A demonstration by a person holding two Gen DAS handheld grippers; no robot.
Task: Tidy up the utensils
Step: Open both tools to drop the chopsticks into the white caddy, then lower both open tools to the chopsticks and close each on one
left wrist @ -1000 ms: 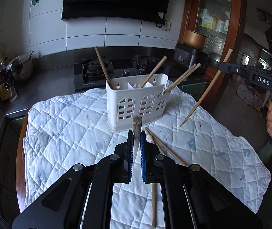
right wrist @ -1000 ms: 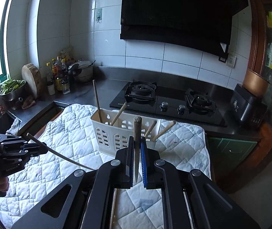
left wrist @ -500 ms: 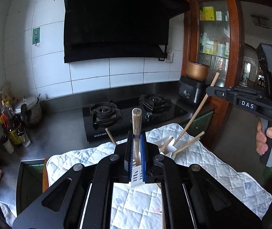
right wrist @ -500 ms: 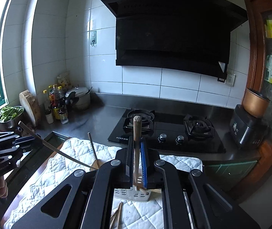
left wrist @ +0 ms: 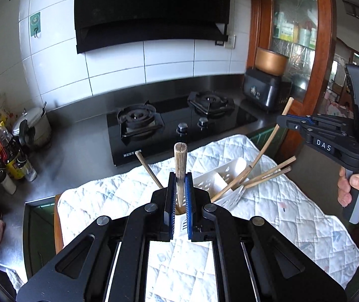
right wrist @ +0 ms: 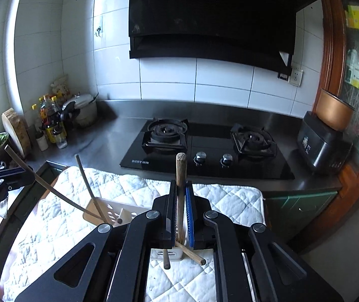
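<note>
A white slotted caddy (left wrist: 226, 180) stands on a white quilted cloth (left wrist: 292, 216) and holds several wooden chopsticks (left wrist: 271, 172) that lean outward. My left gripper (left wrist: 180, 176) is shut on one upright chopstick (left wrist: 180, 154) just above the caddy. My right gripper (right wrist: 180, 185) is shut on another chopstick (right wrist: 181, 168) over the caddy (right wrist: 126, 210). The left wrist view shows the right gripper (left wrist: 288, 123) at the right, its chopstick slanting down into the caddy. The right wrist view shows the left gripper (right wrist: 19, 177) at the left, its chopstick (right wrist: 56, 192) reaching the caddy's rim.
A black gas hob (right wrist: 204, 146) lies behind the cloth on a steel counter. Bottles (right wrist: 51, 123) and a pressure cooker (right wrist: 85, 107) crowd the back left corner. A black appliance (right wrist: 324, 146) with a copper pot sits at the right, by a wooden cabinet (left wrist: 302, 25).
Both grippers have risen and moved in over the caddy with their chopsticks. The caddy has slid down each view, to just under the fingers.
</note>
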